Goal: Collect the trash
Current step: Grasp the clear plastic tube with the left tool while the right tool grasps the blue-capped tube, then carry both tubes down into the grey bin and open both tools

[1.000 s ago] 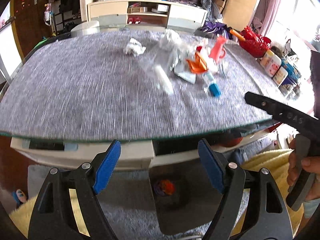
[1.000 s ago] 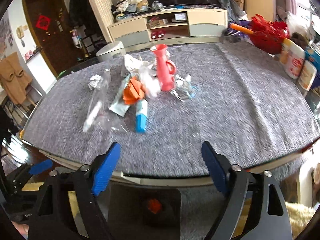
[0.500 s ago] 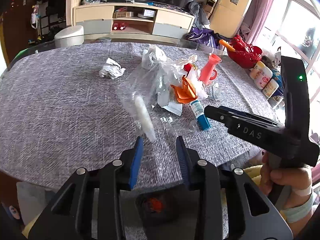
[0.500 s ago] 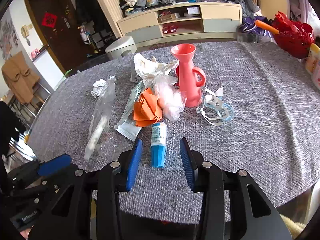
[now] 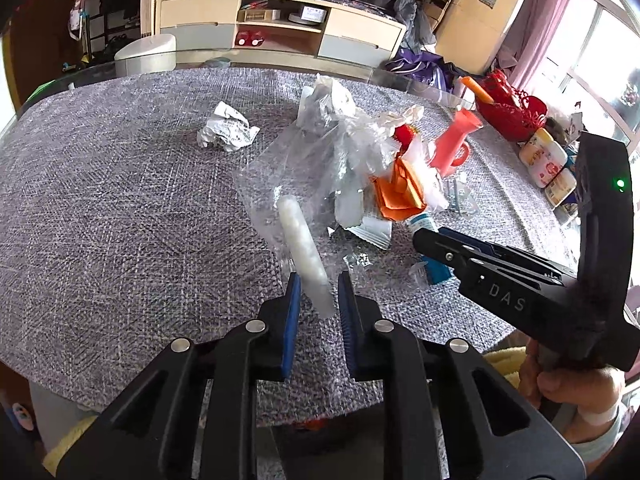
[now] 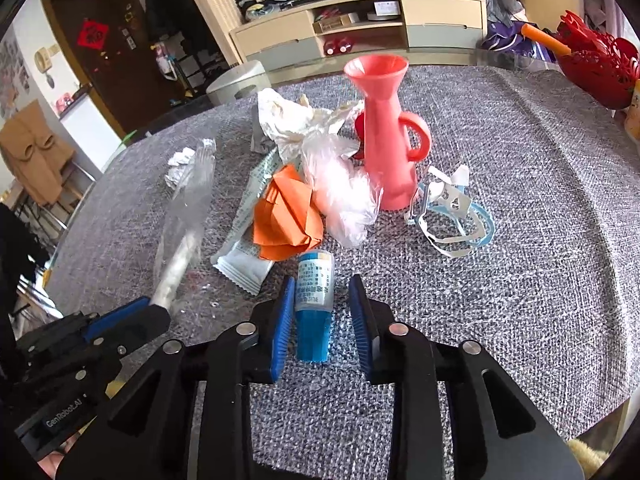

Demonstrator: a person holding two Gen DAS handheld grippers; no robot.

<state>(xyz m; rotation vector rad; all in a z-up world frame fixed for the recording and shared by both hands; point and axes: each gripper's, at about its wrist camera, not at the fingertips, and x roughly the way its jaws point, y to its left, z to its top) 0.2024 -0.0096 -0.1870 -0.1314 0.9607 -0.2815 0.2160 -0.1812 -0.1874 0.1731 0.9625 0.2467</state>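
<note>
While both sets of jaws are closing, the left gripper (image 5: 316, 300) straddles the white roll in clear plastic (image 5: 302, 248) and the right gripper (image 6: 322, 312) brackets the blue tube (image 6: 314, 304), near the table's (image 6: 540, 280) edge; neither pinches yet, so centre each piece before squeezing.

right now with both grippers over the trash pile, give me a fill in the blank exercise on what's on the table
1. Between the right gripper's pads lies a small bottle with a ____ cap.
2. The left gripper straddles a white roll sealed in a clear ____ bag.
3. The pink vase stands ____ on the grey tablecloth.
4. The folded paper beside the bottle is ____.

Missing words: blue; plastic; upright; orange
</note>
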